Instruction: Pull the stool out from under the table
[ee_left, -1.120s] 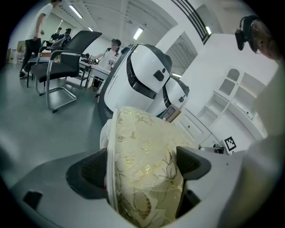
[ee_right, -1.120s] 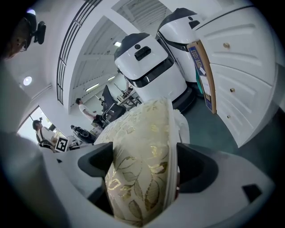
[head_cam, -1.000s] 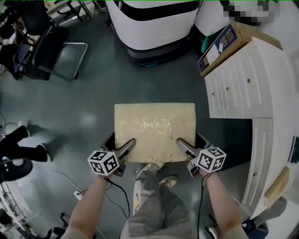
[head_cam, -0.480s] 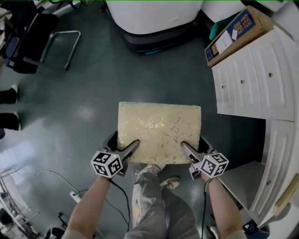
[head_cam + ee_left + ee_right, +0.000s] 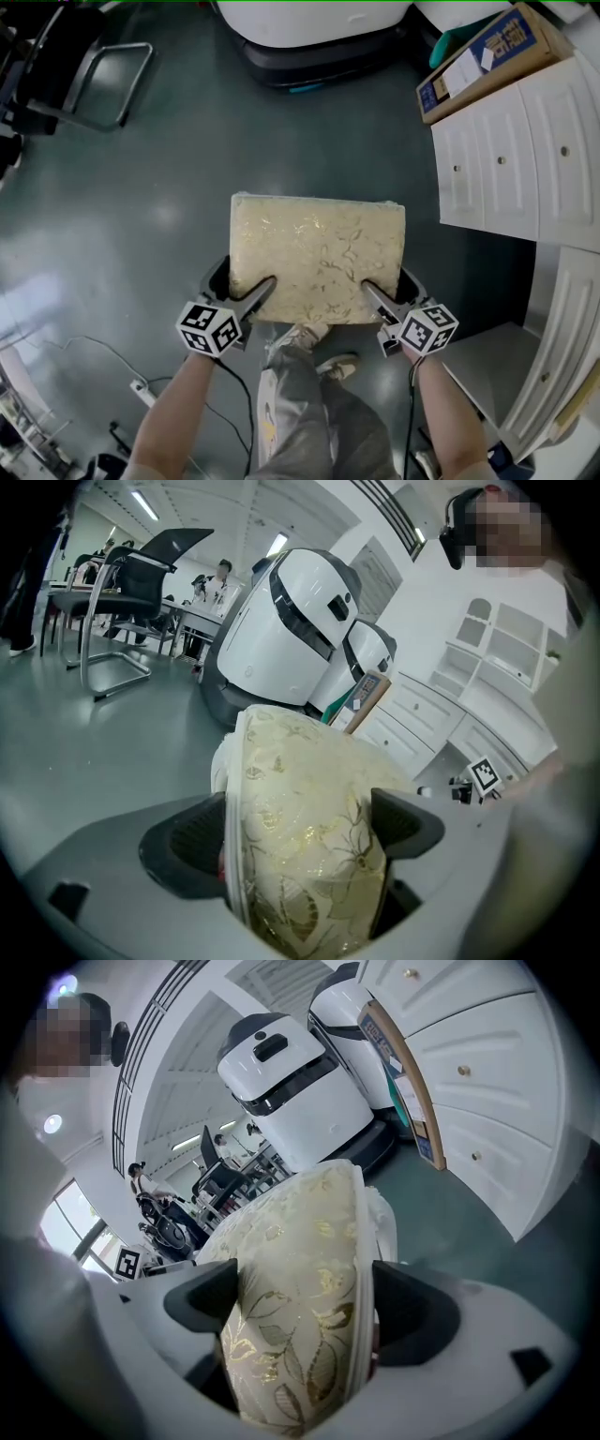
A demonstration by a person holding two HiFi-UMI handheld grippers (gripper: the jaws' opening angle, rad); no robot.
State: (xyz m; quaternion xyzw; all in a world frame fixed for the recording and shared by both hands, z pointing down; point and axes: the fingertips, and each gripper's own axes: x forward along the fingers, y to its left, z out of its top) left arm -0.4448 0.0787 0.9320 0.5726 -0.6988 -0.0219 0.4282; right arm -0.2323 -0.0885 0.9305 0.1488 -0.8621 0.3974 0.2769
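Both claws are clamped on the stool [image 5: 319, 258]. The left gripper [image 5: 240, 294] bites the near left corner of its padded seat, and the right gripper [image 5: 385, 300] bites the near right corner. Looking along each one, the two dark jaws press into the cushion from either side, with the cream fabric and its gold leaf pattern bulging between them.

From where the person looks down, the seat is a cream rectangle out over the open grey-green floor [image 5: 159, 206]. Its near edge sits just above the person's legs [image 5: 300, 403] and shoes. The seat hides the stool's legs, so I can't tell if it rests on the floor or hangs off it.

A white cabinet [image 5: 506, 159] with small round knobs stands to the right, close to the seat's far right corner but apart from it. A long cardboard box [image 5: 483, 61] with a blue side lies along its top. Straight ahead, well beyond the stool, sits a big white machine [image 5: 309, 23] on a dark base. A black chair [image 5: 66, 66] with a chrome frame stands off to the far left. A thin cable [image 5: 103, 352] trails over the floor beside the left arm.
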